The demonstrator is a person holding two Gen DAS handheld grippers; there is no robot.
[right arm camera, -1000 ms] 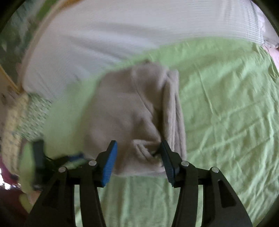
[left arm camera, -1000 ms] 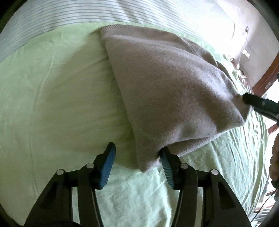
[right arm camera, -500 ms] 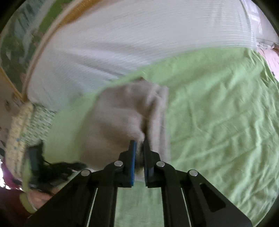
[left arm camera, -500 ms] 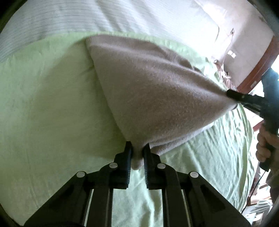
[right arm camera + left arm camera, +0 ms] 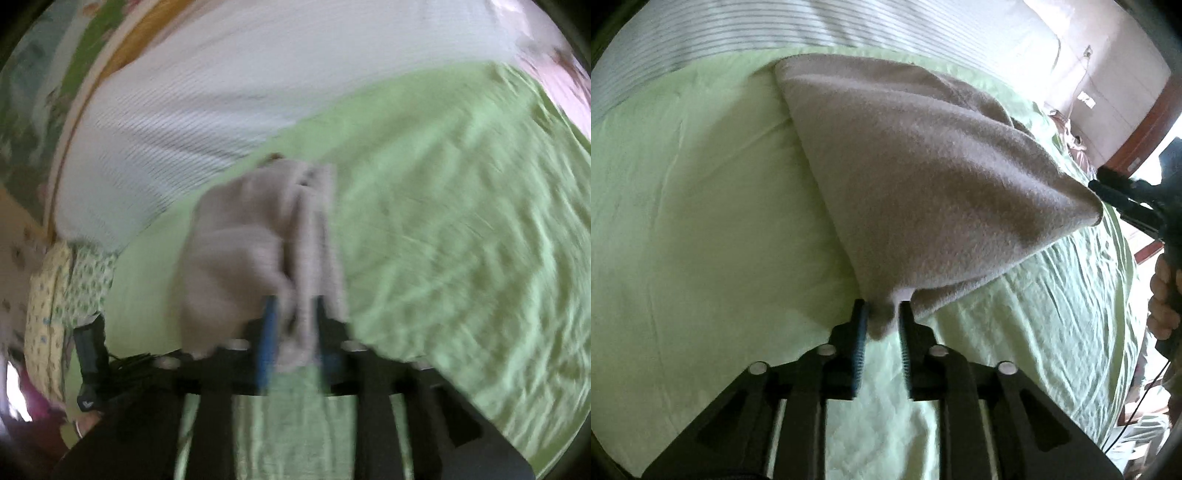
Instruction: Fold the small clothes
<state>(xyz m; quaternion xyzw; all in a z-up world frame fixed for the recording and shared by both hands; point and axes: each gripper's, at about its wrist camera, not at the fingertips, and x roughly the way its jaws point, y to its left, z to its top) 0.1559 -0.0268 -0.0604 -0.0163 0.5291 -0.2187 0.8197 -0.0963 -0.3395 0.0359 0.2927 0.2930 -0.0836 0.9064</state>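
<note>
A: Garment [image 5: 923, 177], the grey fleece one, where does it sit?
B: Stretched ahead of both grippers over the green bedsheet [image 5: 701, 221], lifted at two corners.
A: And the left gripper [image 5: 881, 317]?
B: Its fingers [image 5: 858, 332] pinch the near corner between them.
A: The right gripper [image 5: 293, 325]?
B: Blurred, but its fingers clamp a bunched corner too.
</note>
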